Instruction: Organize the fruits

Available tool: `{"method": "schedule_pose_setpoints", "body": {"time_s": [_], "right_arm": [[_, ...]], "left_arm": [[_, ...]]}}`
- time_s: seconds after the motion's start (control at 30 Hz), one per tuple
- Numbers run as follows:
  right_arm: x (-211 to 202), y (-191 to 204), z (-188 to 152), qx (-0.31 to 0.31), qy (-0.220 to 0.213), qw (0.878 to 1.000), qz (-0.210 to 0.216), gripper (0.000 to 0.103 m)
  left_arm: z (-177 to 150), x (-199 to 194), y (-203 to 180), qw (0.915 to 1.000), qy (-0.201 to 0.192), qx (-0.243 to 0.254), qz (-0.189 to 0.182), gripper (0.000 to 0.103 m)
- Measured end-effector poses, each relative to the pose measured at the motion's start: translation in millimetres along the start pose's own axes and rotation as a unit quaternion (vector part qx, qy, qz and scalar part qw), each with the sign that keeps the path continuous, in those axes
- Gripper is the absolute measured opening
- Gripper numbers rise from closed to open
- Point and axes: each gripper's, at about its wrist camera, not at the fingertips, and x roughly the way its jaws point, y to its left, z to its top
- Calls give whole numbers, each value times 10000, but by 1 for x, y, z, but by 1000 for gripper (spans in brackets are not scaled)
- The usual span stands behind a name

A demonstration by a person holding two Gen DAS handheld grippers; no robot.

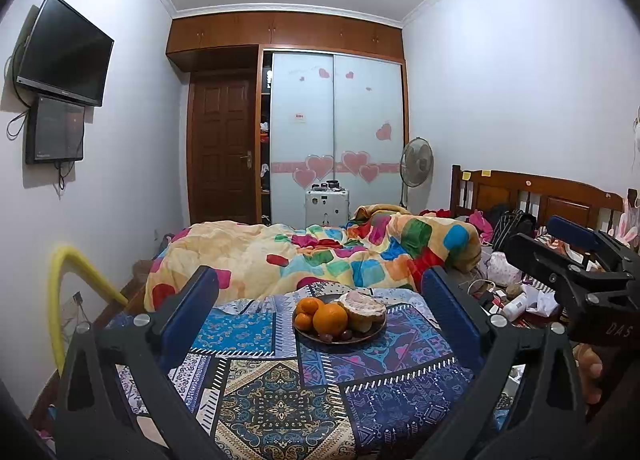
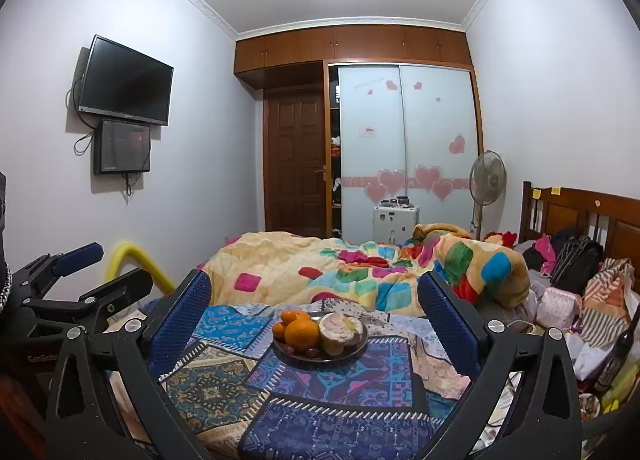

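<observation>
The counter [image 1: 280, 400] is covered by a matt woven cloth [image 2: 320, 400] printed in patchwork patterns, on which a dark glossy plate [image 1: 362, 336] is set with oranges [image 1: 330, 318] of dimpled, slightly shiny peel and a peeled pomelo [image 1: 365, 304] of dull, fibrous pith. The left gripper [image 1: 320, 320] and the right gripper [image 2: 316, 324] are made of matt black plastic with bright metal screws, their fingers [image 2: 182, 320] faced with rough, dotted blue rubber. Behind, a soft fleecy quilt [image 1: 320, 256] is seen on the bed, with a varnished wooden headboard [image 1: 540, 195], a polished wooden door [image 2: 296, 163] and frosted, smooth wardrobe panels [image 2: 404, 131].
</observation>
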Motion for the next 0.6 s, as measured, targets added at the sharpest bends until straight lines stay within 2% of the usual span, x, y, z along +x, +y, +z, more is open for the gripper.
{"method": "schedule_pose_setpoints", "body": {"time_s": [0.6], "right_arm": [[3,-5,1,19,79,10000,-44,103]], "left_arm": [[-1,4,-2,10000,9,-11,-19,103]]}}
